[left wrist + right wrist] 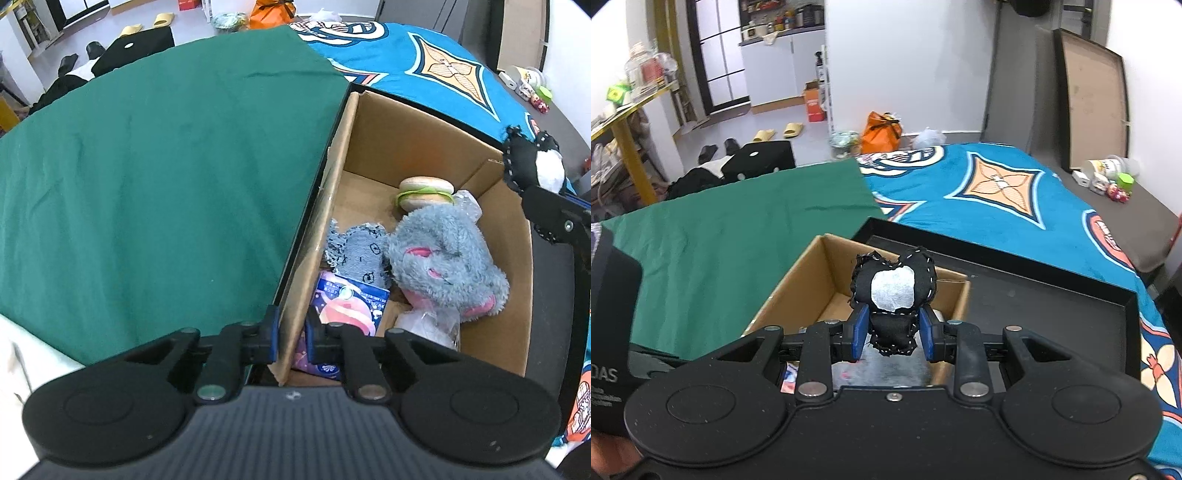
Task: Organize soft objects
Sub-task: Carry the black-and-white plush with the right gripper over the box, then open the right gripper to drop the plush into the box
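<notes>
An open cardboard box [406,129] holds a grey plush toy [447,258], a toy burger [424,192], a denim piece [358,254] and a purple packet [347,310]. My left gripper [291,334] is shut on the box's left wall, one finger outside and one inside. My right gripper [892,332] is shut on a black stitched soft toy with a white patch [894,288], held in the air above the box [812,280]. The left wrist view shows that toy [535,162] at the box's far right corner.
The box stands in a shallow black tray [1052,295] on a bed with a teal patterned blanket [997,192]. A green cloth [147,184] covers the bed to the left. Small toys and a cup [1108,181] sit on a grey ledge at the far right.
</notes>
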`<state>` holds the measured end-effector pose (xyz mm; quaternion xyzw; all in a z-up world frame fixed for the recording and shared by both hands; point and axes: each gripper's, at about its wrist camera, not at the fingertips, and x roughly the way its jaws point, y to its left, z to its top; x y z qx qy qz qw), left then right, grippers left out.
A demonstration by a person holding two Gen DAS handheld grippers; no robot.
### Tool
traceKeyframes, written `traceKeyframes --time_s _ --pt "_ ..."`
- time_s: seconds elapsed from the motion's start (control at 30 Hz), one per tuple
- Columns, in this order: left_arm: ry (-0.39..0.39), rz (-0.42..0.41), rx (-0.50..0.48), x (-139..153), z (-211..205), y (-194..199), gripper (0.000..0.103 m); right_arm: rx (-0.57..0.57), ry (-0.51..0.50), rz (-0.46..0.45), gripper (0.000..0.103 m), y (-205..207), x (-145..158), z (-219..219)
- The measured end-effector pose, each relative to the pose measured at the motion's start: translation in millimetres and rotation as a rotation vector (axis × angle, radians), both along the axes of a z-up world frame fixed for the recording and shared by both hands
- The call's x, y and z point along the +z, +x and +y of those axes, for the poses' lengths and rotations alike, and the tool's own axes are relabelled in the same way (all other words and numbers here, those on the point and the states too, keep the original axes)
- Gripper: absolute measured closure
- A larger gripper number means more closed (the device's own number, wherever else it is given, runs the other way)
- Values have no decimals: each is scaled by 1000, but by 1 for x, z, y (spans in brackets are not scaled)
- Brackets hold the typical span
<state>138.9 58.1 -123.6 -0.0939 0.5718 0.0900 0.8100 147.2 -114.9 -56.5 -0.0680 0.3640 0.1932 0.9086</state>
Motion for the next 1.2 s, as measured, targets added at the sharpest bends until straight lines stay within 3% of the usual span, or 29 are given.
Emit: traceKeyframes --time_s 0.07,0.2,0.73,0.8,0.83,0.97,1.2 --pt "0 -2 -1 0 0 0 90 13 3 1 73 0 1 4" --pt "-22 -9 10 1 4 -2 90 43 5 2 59 0 1 10" --pt "-26 -57 -2 10 1 -8 85 -8 30 33 54 -15 -1 -25" --pt "-27 -58 -7 12 0 -9 83 -16 37 32 48 -18 0 -30" --pt "-28 -59 -6 13 0 -9 79 -25 41 34 41 -20 1 -33" --pt "-26 -71 -8 19 -2 -11 58 -45 70 45 39 -26 5 -50" --pt "40 -121 -88 39 -20 -17 49 -102 104 53 30 -40 11 -81"
